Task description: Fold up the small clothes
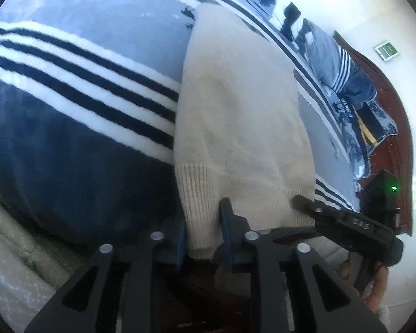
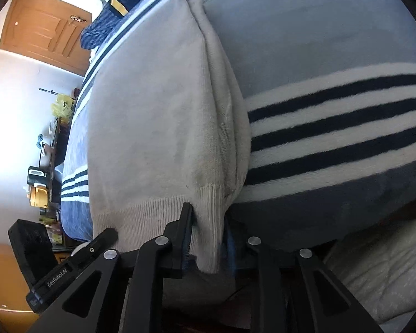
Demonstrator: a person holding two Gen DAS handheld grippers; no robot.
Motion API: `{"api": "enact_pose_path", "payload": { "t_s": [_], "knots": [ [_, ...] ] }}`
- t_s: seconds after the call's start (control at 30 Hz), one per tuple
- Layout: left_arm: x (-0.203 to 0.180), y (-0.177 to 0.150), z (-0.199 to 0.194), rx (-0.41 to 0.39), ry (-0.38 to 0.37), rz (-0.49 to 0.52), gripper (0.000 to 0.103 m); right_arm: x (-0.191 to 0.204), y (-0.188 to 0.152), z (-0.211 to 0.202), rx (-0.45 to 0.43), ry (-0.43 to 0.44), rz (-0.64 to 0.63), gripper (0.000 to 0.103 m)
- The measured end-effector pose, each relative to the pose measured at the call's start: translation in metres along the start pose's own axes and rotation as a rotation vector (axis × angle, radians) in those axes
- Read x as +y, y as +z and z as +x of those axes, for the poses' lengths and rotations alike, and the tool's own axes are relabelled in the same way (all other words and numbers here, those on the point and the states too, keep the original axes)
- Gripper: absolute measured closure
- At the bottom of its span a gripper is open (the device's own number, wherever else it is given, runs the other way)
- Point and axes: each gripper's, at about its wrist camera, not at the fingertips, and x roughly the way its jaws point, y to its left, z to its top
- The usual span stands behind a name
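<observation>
A cream knit sweater [image 1: 235, 111] lies folded lengthwise on the striped blue blanket [image 1: 69, 69], and its ribbed hem hangs over the near bed edge. My left gripper [image 1: 203, 216] straddles the hem's left corner; the cloth hangs slack between its blue pads and looks unpinched. In the right wrist view the sweater [image 2: 152, 125] shows its stacked folded edges on the right. My right gripper [image 2: 208, 216] straddles the hem's right corner in the same way, with a thin gap at each pad. Each gripper's finger shows in the other's view, resting by the hem.
The blanket [image 2: 332, 127] covers a bed with a dark wooden headboard [image 1: 385, 88]. More clothes [image 1: 346, 72] lie at the far end. A wooden door [image 2: 47, 30] and a cluttered side table [image 2: 44, 183] stand to the left. Pale quilted bedding [image 2: 380, 272] hangs below the edge.
</observation>
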Motion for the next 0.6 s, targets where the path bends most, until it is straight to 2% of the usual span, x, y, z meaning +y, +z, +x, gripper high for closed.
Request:
{"api": "enact_pose_path", "payload": {
  "t_s": [0.07,0.1,0.27,0.33,0.4,0.5,0.53,0.6],
  "knots": [
    [-0.004,-0.003,-0.009,-0.023,0.013,0.030,0.069,-0.001,0.000,-0.016,-0.050,-0.017,-0.003,0.056],
    [-0.007,-0.004,-0.014,-0.043,0.022,0.045,0.067,-0.001,-0.001,-0.024,-0.072,-0.019,-0.003,0.041],
    [-0.009,0.006,-0.037,-0.111,-0.010,-0.005,0.053,0.003,-0.002,-0.054,-0.145,-0.028,-0.064,0.039],
    [-0.010,0.011,-0.042,-0.136,-0.029,-0.006,0.051,0.003,-0.003,-0.060,-0.167,-0.027,-0.097,0.039],
    [-0.013,0.021,-0.039,-0.155,-0.004,0.012,0.047,0.004,-0.002,-0.062,-0.184,-0.008,-0.103,0.039],
    [-0.016,0.038,-0.028,-0.131,0.037,0.041,0.047,0.009,0.013,-0.060,-0.139,-0.007,-0.089,0.039],
    [-0.018,0.045,-0.025,-0.127,0.065,0.056,0.047,0.016,0.020,-0.059,-0.120,-0.027,-0.103,0.039],
    [-0.021,0.065,-0.021,-0.128,0.071,0.076,0.046,0.031,0.040,-0.057,-0.080,-0.082,-0.146,0.039]
  ]
}}
